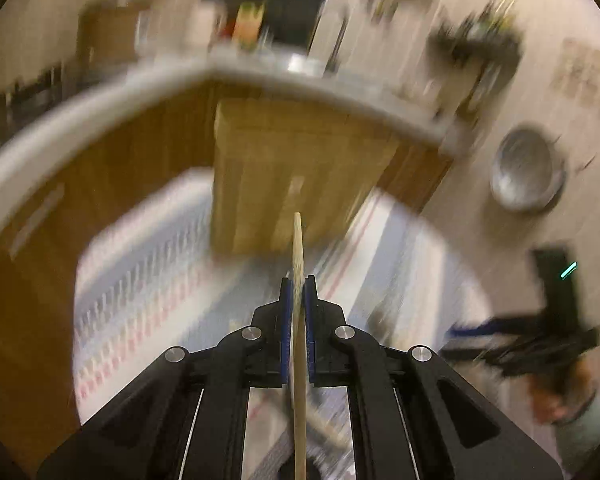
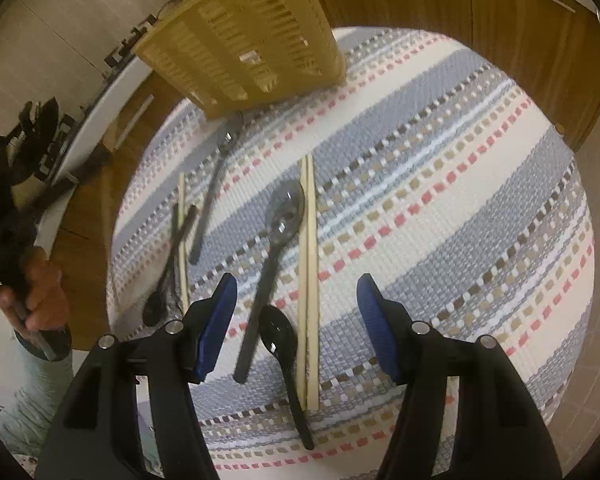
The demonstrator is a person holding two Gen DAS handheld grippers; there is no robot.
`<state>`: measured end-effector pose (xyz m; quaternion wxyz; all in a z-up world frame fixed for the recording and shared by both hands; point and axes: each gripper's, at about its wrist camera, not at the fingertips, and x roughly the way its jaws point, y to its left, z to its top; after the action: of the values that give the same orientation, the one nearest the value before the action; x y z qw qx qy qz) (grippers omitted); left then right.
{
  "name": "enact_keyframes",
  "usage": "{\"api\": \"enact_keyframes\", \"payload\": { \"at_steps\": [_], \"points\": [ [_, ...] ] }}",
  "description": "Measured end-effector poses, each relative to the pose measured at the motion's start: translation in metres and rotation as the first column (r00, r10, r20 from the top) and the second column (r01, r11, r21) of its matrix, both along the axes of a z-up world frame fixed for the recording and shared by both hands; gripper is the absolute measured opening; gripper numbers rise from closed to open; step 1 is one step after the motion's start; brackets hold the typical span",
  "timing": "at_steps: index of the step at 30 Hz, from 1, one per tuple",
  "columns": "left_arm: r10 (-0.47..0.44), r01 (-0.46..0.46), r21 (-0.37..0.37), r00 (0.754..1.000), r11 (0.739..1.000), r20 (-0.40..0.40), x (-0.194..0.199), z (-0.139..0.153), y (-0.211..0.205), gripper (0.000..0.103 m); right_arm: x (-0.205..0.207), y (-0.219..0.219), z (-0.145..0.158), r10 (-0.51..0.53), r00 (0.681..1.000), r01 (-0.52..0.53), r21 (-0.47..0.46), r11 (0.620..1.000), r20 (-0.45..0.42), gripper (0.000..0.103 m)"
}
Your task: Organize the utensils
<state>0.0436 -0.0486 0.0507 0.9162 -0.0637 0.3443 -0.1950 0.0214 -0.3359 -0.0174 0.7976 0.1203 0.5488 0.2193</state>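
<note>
Utensils mostly still on the striped woven mat [image 2: 440, 184]: left hand-held gripper [image 1: 299, 284] pinches one pale wooden chopstick [image 1: 298, 248], yellow slotted plastic basket [image 1: 284, 168] at 12 o'clock; right hand-held gripper [image 2: 296, 308] spread above black-handled steel spoon [image 2: 274, 248].

Warm, dim indoor light in both views, with strong fisheye bending and black vignette from 12 round to 12 o'clock. Left wrist view heavily motion-smeared everywhere except the near chopstick [image 1: 298, 320]. Right wrist view sharp, with small glints on the metal spoon [image 2: 286, 210] at centre.
</note>
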Motion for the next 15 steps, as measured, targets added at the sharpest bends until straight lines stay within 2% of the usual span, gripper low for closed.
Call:
{"api": "enact_keyframes", "payload": {
  "at_steps": [2,4,5,9,11,15],
  "points": [
    [0.016,-0.007,-0.065,0.989,0.998,0.144,-0.004,0.036,0.007,0.003,0.001,0.001,0.007,-0.002,1.0,0.001,0.019,1.0,0.027,0.059],
    [0.033,-0.001,-0.122,0.964,0.992,0.265,-0.003,0.065,0.01,0.003,0.003,0.002,0.014,-0.009,0.998,0.007,0.037,0.999,0.056,0.059],
    [0.051,0.004,-0.157,0.937,0.988,0.347,0.001,0.083,0.013,0.003,0.004,0.003,0.018,-0.012,0.997,0.008,0.049,0.999,0.073,0.059],
    [0.079,0.04,-0.242,0.885,0.969,0.459,0.025,0.111,0.01,0.003,0.01,0.009,0.025,-0.014,0.991,0.005,0.064,0.998,0.136,0.059],
    [0.106,0.017,-0.232,0.854,0.973,0.51,0.039,0.115,0.005,0.003,0.011,0.012,0.029,-0.011,0.985,0.002,0.054,0.999,0.173,0.059],
    [0.154,-0.033,-0.224,0.82,0.974,0.552,0.082,0.103,-0.006,0.003,0.019,0.018,0.028,-0.003,0.977,-0.003,0.029,1.0,0.213,0.059]
  ]
}}
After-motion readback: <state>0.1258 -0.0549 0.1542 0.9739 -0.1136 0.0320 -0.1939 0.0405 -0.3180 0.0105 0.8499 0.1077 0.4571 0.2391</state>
